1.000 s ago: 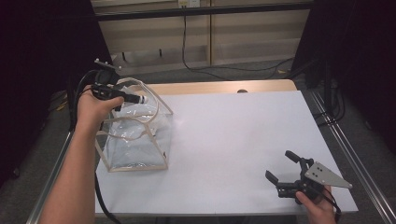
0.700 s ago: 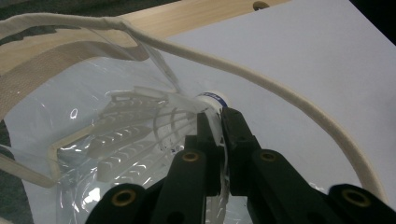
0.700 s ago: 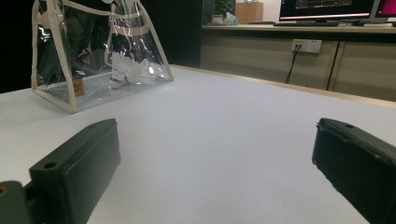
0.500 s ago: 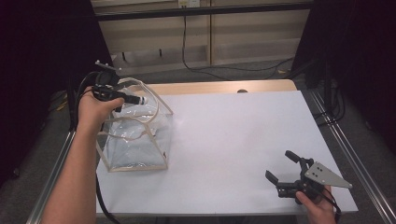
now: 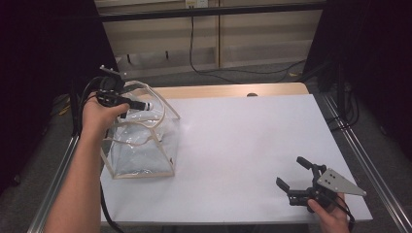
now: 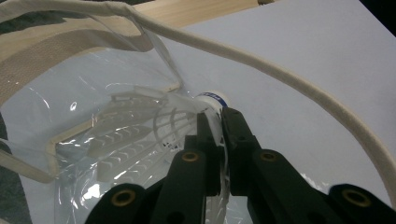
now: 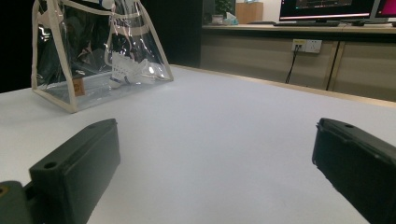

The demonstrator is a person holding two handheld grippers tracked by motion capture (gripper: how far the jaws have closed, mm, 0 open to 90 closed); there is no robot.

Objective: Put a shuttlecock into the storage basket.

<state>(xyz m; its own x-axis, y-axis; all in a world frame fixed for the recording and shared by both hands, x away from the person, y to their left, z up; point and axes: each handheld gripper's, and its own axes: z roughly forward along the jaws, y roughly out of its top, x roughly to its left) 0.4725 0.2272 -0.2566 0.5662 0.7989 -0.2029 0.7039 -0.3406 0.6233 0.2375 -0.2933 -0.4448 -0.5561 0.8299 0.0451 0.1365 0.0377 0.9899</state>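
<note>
A clear plastic bag with cream trim stands at the table's left side. My left gripper hovers over the bag's open top, shut on a white shuttlecock. In the left gripper view the jaws of the left gripper pinch the shuttlecock just behind its cork, inside the loop of the bag's cream handle. More white feathers lie inside the bag. My right gripper rests near the table's front right corner, open and holding nothing. Its view shows the bag far off, with a shuttlecock inside.
The white table top stretches bare between the bag and the right gripper. A wooden strip runs along the far edge. Metal rails flank the table's sides. Cables lie on the floor behind.
</note>
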